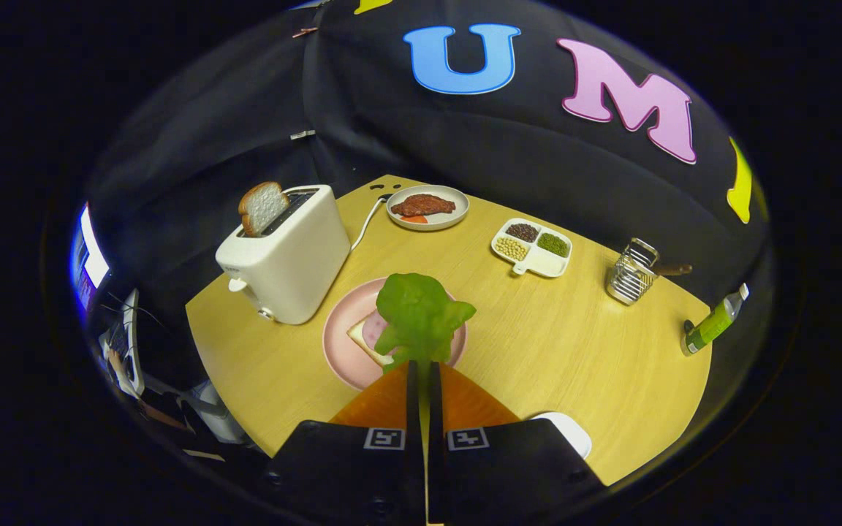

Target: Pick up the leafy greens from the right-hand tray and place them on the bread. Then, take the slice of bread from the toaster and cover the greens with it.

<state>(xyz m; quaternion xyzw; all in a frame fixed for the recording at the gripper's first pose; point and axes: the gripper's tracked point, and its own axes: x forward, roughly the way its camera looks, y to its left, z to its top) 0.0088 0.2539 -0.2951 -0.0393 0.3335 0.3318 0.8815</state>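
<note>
Gripper view looked down on a wooden table (574,351), where the gripper (424,372) had its 2 fingers (412,394) pressed close together, clamped on the lower edge of the greens (421,314). The greens hung above a pink plate (340,351) just ahead of the fingers, covering much of the bread (359,337) that lay on it. Just beside the plate stood a white toaster (286,267) with 1 slice (262,207) sticking up out of its slot. Beyond the plate sat a round dish (457,216) with a reddish piece of meat (423,205), and near it a divided tray (549,264) holding 3 kinds of beans. Farther off were a wire rack (631,276) and a green bottle (713,323) lying on its side. A white tray (573,432) edge showed beside the gripper body.
</note>
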